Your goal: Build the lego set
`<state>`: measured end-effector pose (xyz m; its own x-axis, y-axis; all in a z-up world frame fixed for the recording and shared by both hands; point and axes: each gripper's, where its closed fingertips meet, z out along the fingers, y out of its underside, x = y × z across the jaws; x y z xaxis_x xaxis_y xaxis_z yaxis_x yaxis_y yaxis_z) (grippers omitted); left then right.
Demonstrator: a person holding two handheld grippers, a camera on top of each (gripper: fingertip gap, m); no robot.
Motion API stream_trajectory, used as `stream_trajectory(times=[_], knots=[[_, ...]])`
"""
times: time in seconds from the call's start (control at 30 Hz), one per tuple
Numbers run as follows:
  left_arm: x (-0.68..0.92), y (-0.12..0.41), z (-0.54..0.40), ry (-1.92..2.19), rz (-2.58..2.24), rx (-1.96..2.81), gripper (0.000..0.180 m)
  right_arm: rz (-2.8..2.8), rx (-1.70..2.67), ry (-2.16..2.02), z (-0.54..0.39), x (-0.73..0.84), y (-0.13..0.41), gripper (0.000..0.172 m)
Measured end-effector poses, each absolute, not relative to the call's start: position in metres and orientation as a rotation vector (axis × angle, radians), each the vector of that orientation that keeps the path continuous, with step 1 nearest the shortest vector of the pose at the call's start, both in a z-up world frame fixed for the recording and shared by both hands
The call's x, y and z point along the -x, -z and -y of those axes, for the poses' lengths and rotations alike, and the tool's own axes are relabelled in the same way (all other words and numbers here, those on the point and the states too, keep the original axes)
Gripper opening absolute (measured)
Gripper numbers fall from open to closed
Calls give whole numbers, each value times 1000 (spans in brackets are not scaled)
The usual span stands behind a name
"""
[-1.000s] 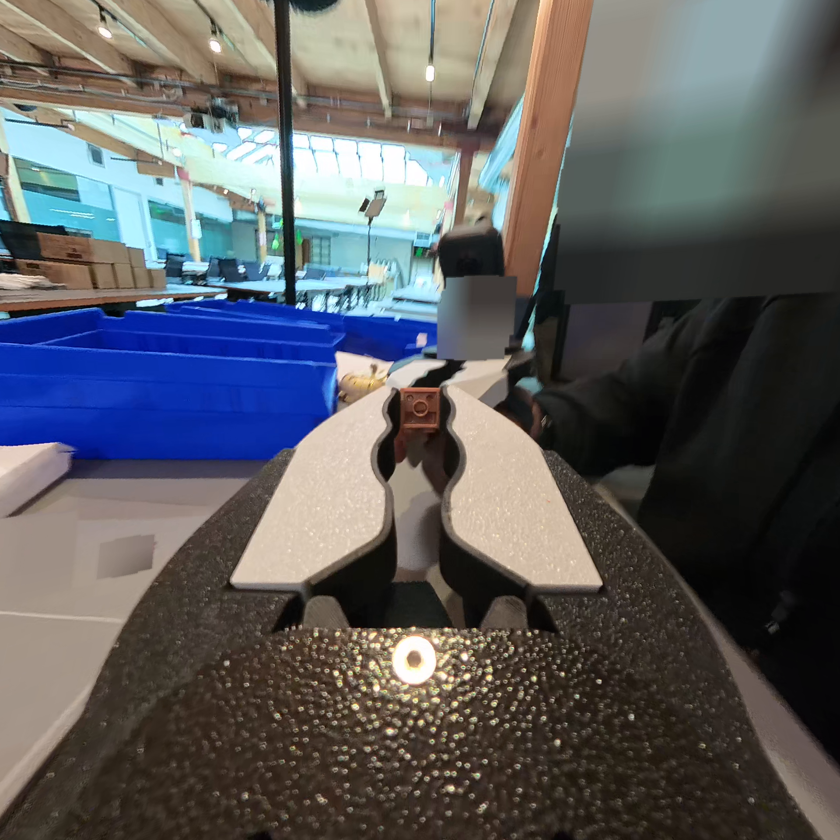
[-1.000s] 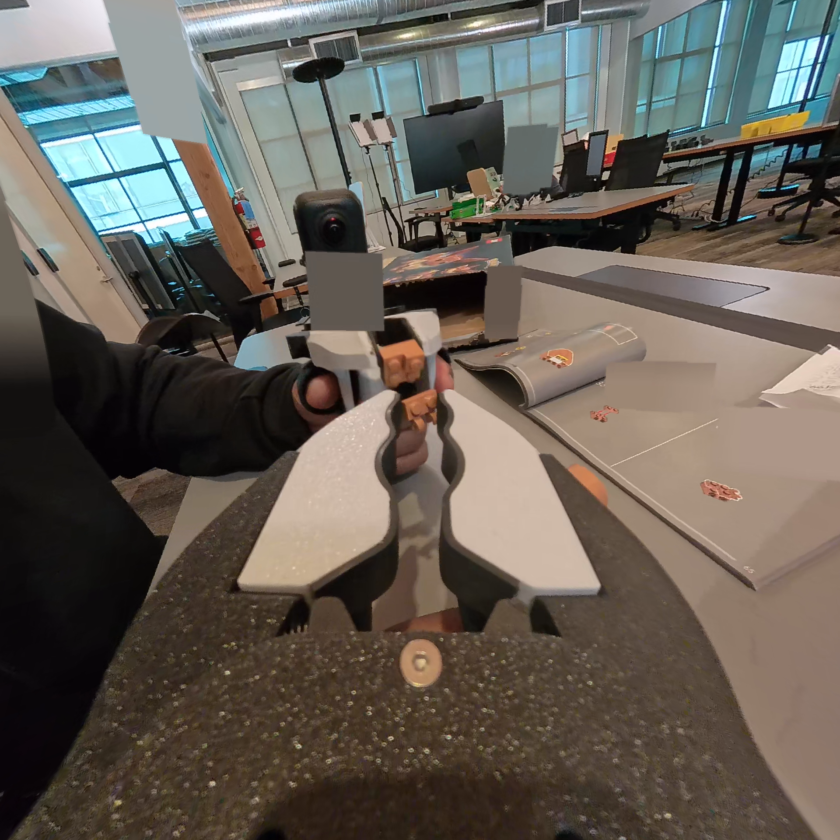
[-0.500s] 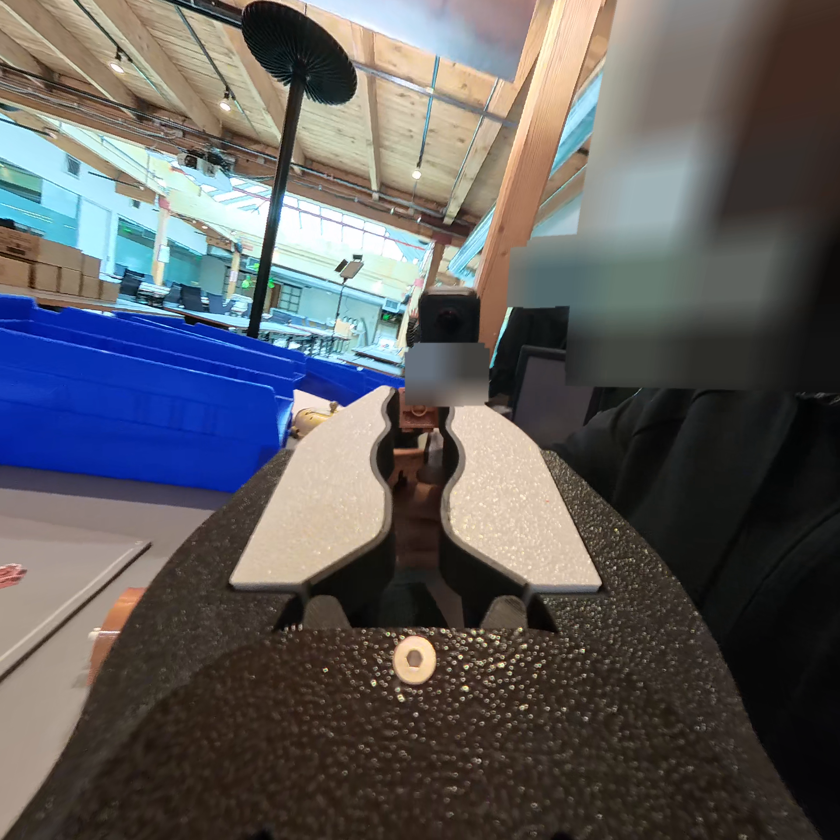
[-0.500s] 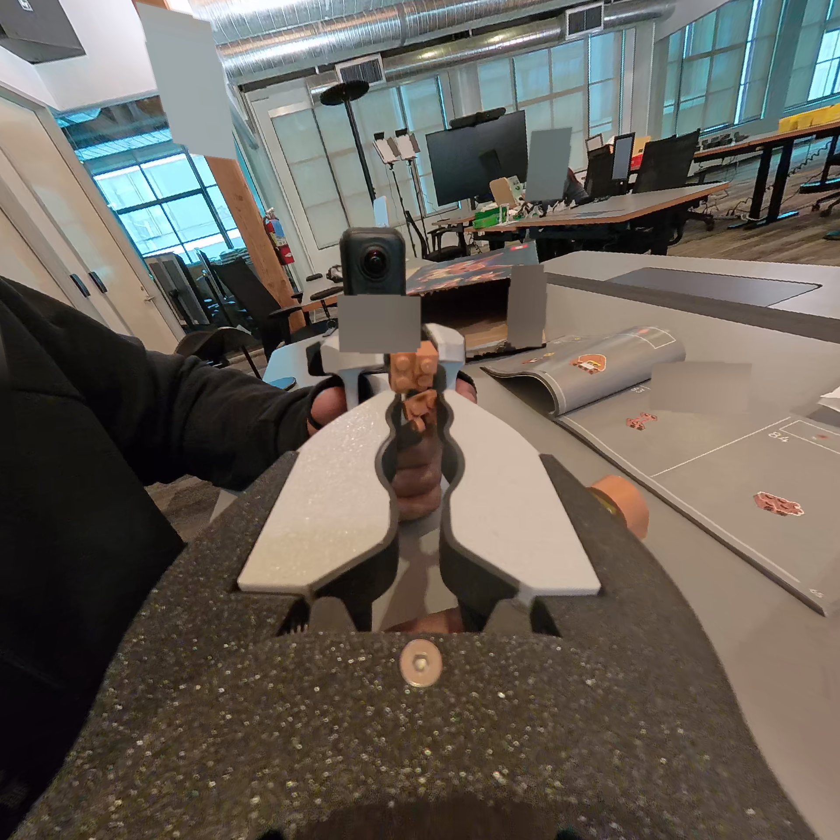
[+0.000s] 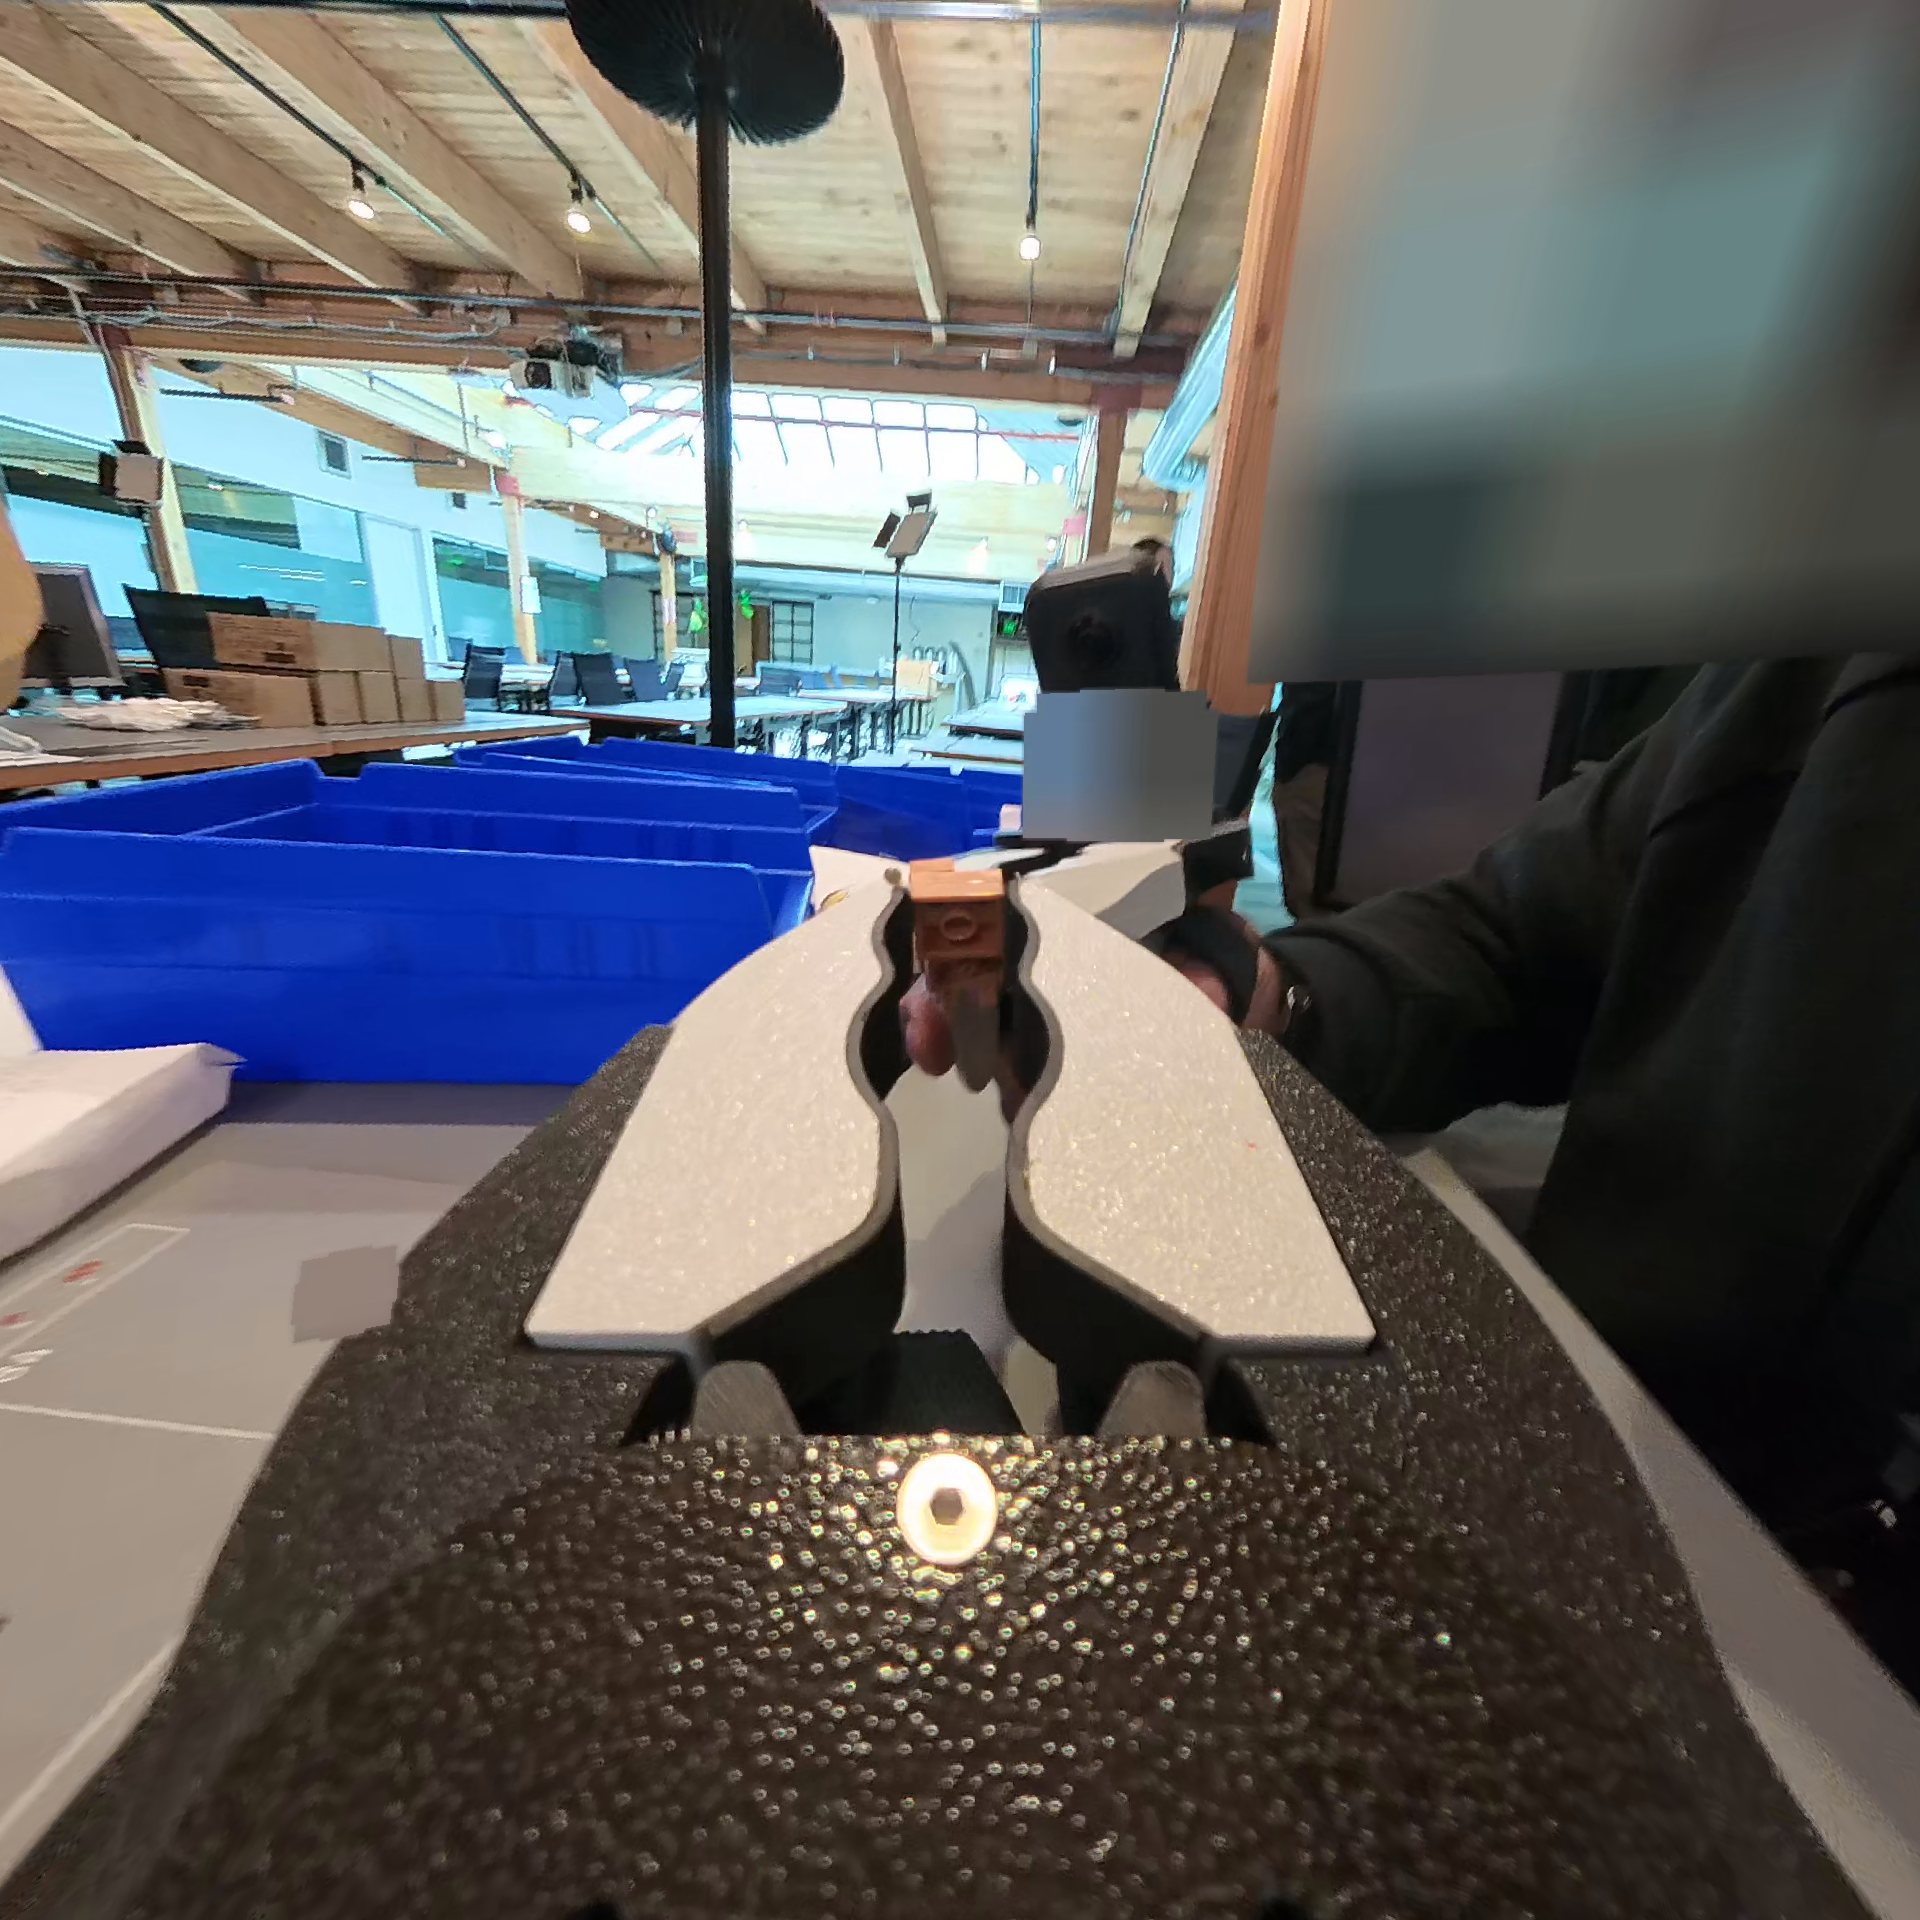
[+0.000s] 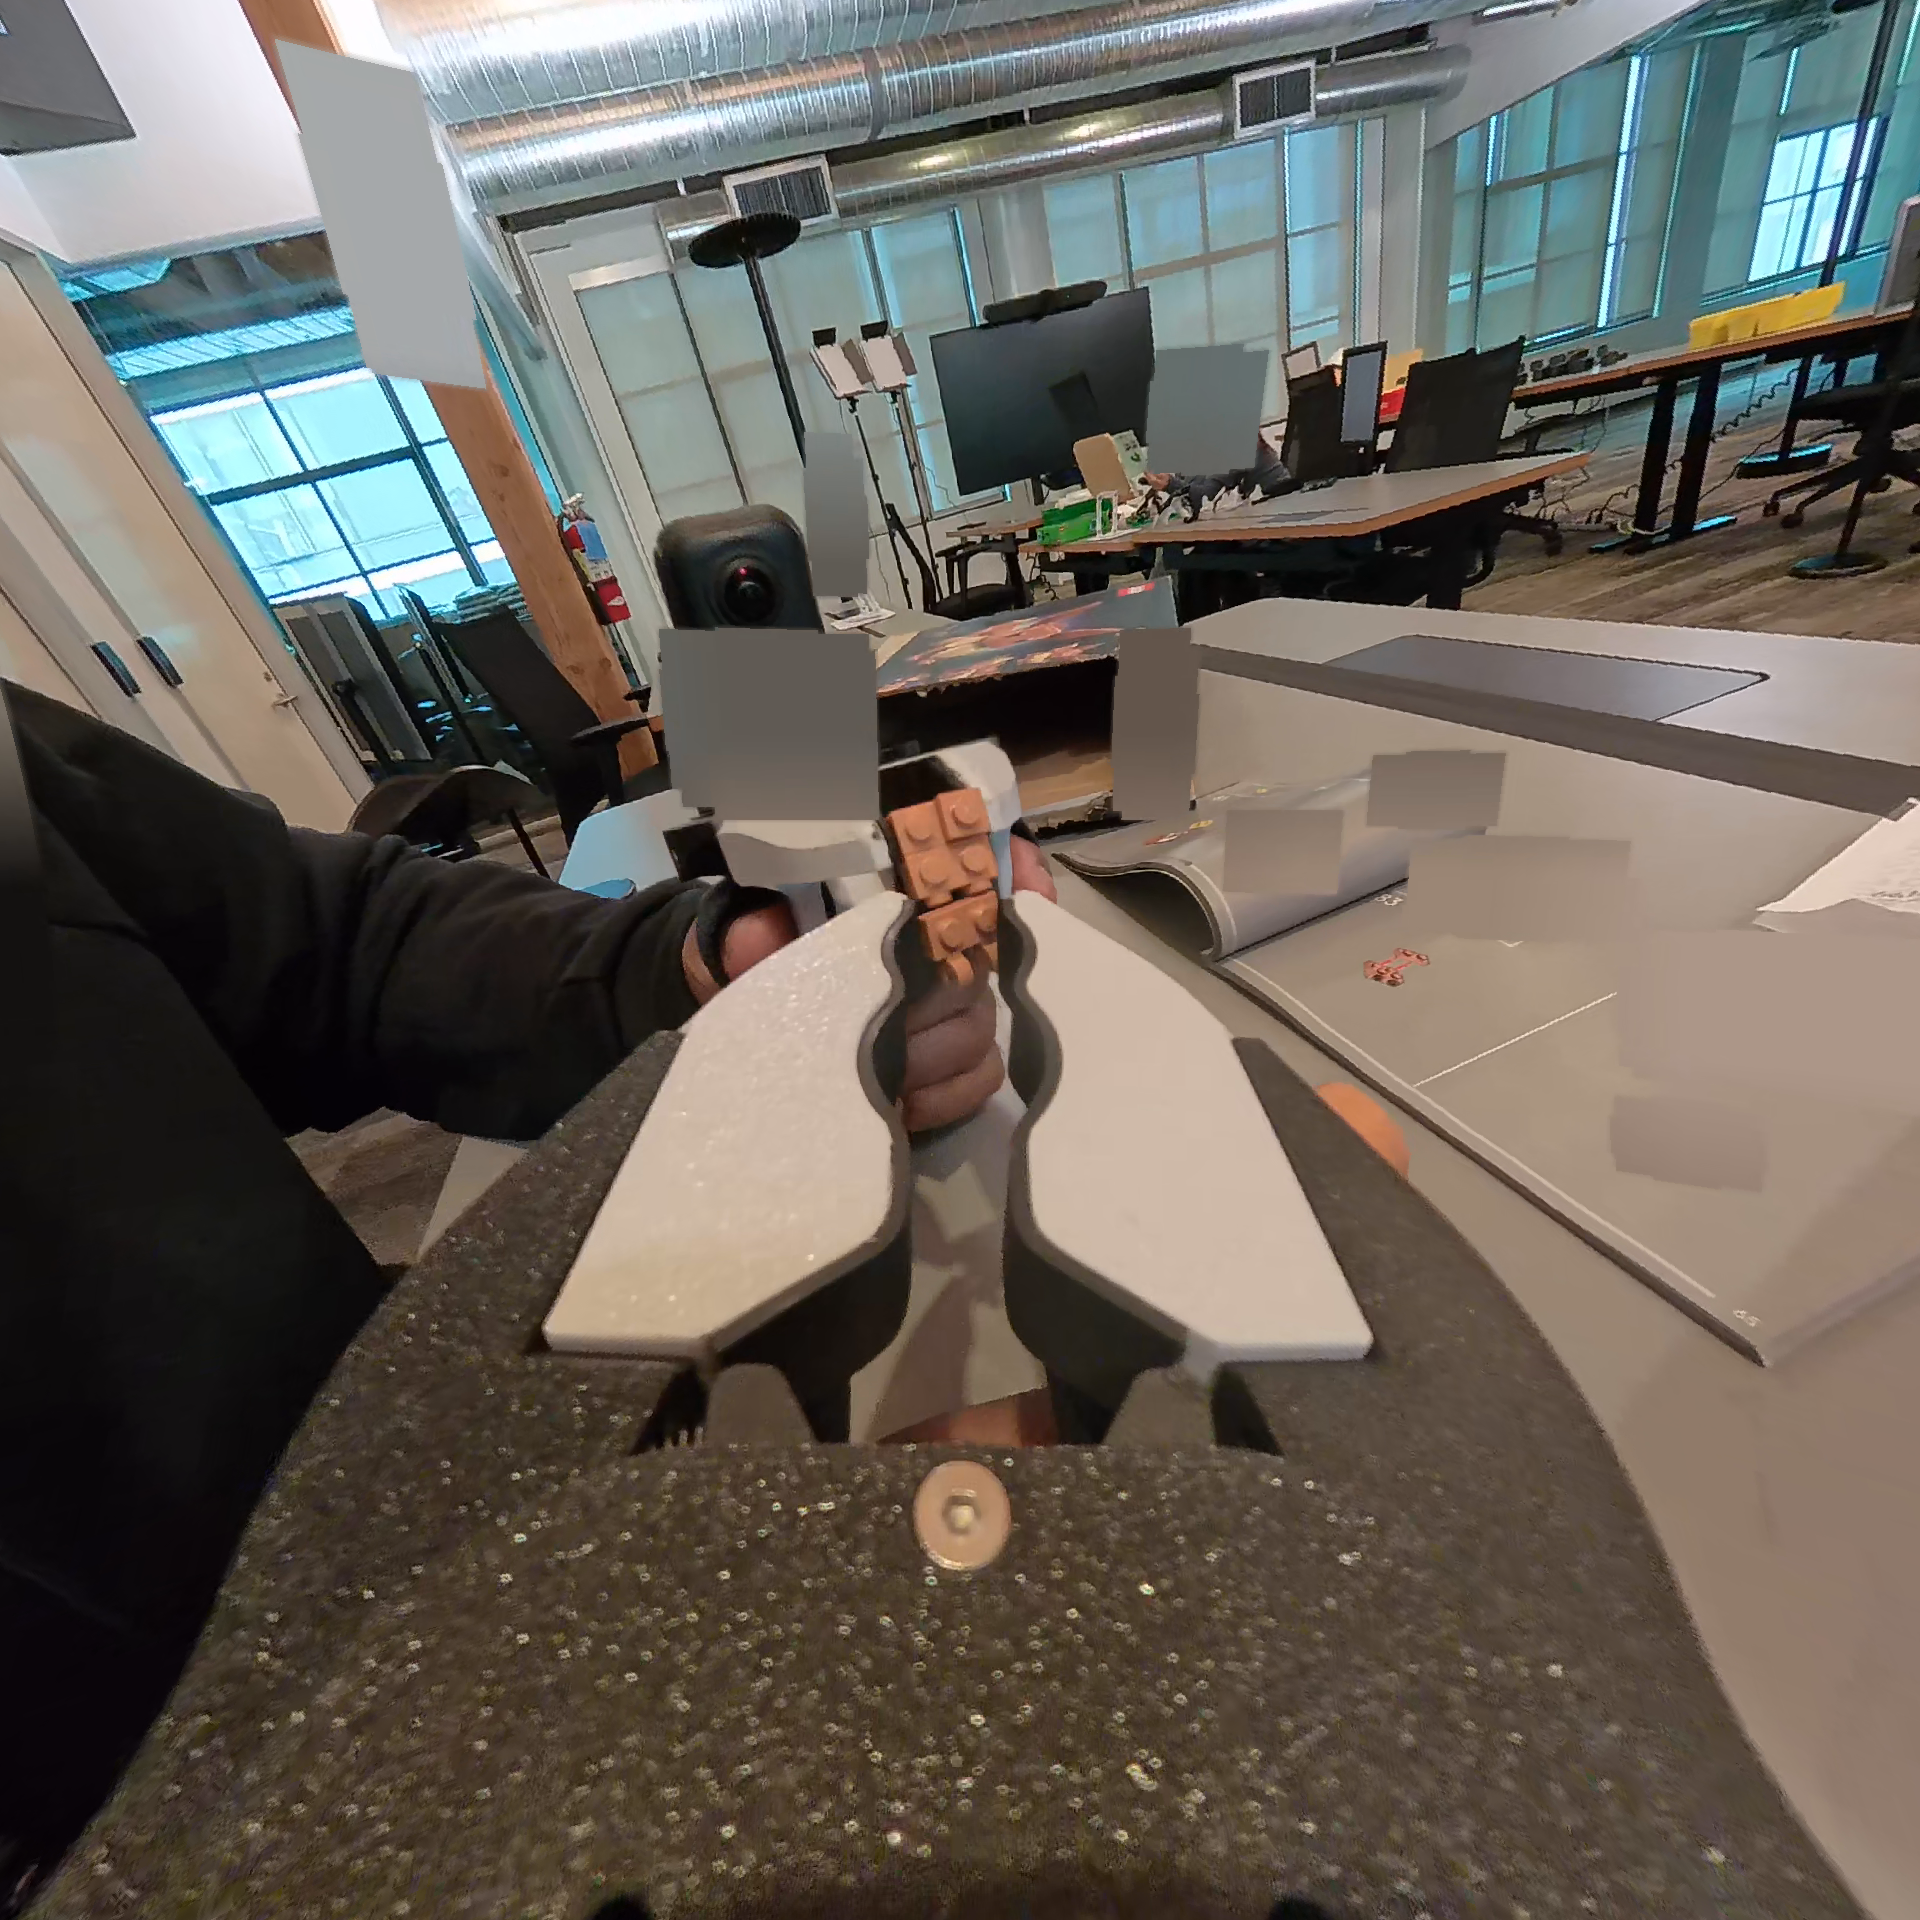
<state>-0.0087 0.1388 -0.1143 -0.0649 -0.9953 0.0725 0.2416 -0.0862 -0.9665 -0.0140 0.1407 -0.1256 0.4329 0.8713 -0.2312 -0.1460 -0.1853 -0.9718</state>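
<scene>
- grey tabletop (image 6: 1558, 665) carries an open grey instruction booklet (image 6: 1455, 1039); blue plastic bins (image 5: 395, 914) stand behind
- left tool (image 5: 958, 914) clamps a small brown studded brick (image 5: 958, 925)
- right tool (image 6: 954, 925) grips an orange-brown studded plate assembly (image 6: 948, 873); both held close together above the tabletop

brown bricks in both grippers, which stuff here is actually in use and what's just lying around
In use:
left gripper, clamped on a brown brick
right gripper, clamped on a brown studded plate
larger brown plate just above it

Lying about:
blue bins
open booklet
cardboard box
</scene>
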Motion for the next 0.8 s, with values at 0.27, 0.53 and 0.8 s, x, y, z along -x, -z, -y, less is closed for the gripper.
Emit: stream_trajectory(times=[0.27,0.53,0.8], knots=[[9,125,-142,1318,-1119,1085,16,685,1470,-1028,-141,13,127,5],[8,129,-147,1301,-1128,1129,16,713,1523,-949,-148,7,134,4],[3,157,-143,1143,-1346,1223,16,1051,1737,-604,-152,1,192,13]])
